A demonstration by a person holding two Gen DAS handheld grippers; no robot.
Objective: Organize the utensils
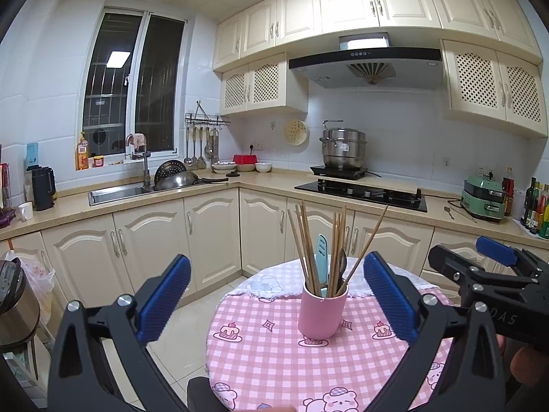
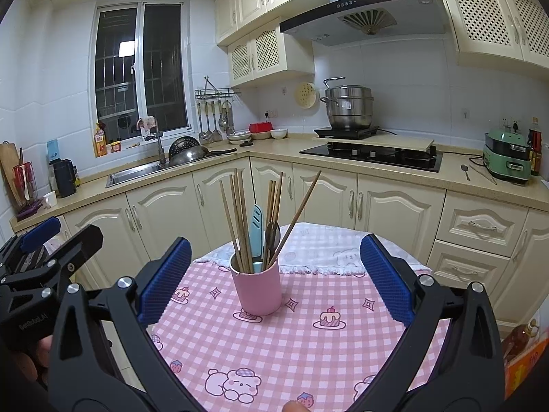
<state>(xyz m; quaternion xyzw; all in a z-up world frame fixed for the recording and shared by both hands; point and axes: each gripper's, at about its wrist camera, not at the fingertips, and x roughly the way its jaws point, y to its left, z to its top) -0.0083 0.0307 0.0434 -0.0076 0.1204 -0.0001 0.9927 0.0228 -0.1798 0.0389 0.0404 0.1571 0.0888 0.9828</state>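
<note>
A pink cup (image 1: 322, 312) stands upright on a small round table with a pink checked cloth (image 1: 267, 353). It holds several wooden chopsticks (image 1: 305, 240), a light blue utensil (image 1: 322, 257) and a dark spoon (image 1: 342, 264). My left gripper (image 1: 277, 295) is open and empty, held back from the cup and above the table. My right gripper (image 2: 275, 274) is open and empty too, facing the same cup (image 2: 256, 288) and its chopsticks (image 2: 240, 213). The right gripper shows at the right edge of the left wrist view (image 1: 494, 261), the left one at the left edge of the right wrist view (image 2: 41, 240).
Kitchen counter behind with a sink (image 1: 116, 194), a wok (image 1: 182, 178), a gas hob (image 1: 360, 192) and a steel pot (image 1: 343, 147). A loose spoon (image 2: 465, 170) and chopsticks (image 2: 482, 173) lie on the counter by a green appliance (image 2: 506, 158). A bin stands at the left (image 1: 17, 309).
</note>
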